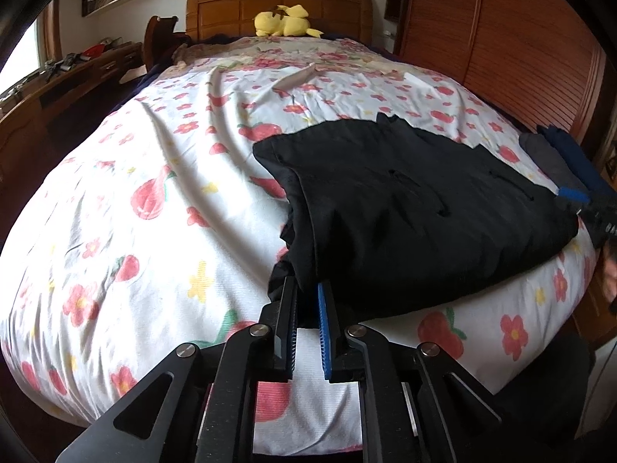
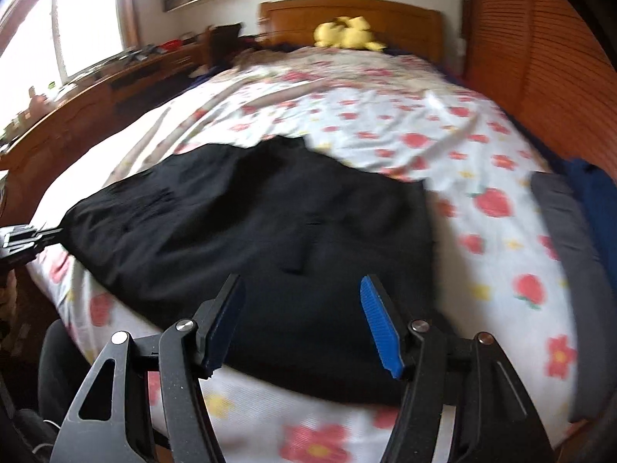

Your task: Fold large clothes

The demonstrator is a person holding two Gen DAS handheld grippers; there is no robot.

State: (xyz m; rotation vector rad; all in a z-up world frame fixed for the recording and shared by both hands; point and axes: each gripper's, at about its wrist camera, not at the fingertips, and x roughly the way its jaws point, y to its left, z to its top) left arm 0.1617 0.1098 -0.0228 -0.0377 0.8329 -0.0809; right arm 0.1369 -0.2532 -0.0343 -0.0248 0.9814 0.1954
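Note:
A black garment (image 1: 405, 208) lies folded flat on the flowered bed sheet (image 1: 135, 193), near the bed's front edge. My left gripper (image 1: 307, 295) sits at the garment's near left corner. Its jaws stand a narrow gap apart, with the dark cloth edge between the tips and white sheet showing lower in the gap. In the right wrist view the same garment (image 2: 250, 231) fills the middle, and my right gripper (image 2: 302, 289) hovers over its near edge, jaws wide apart with nothing between them. The left gripper (image 2: 34, 235) shows at that view's left edge, at the garment's corner.
A yellow plush toy (image 1: 287, 21) rests by the wooden headboard (image 1: 277, 4). Folded grey and dark blue clothes (image 2: 570, 223) are stacked at the bed's right edge, beside a slatted wooden wardrobe (image 1: 520, 50). A cluttered wooden desk (image 1: 69, 73) runs along the left under a window.

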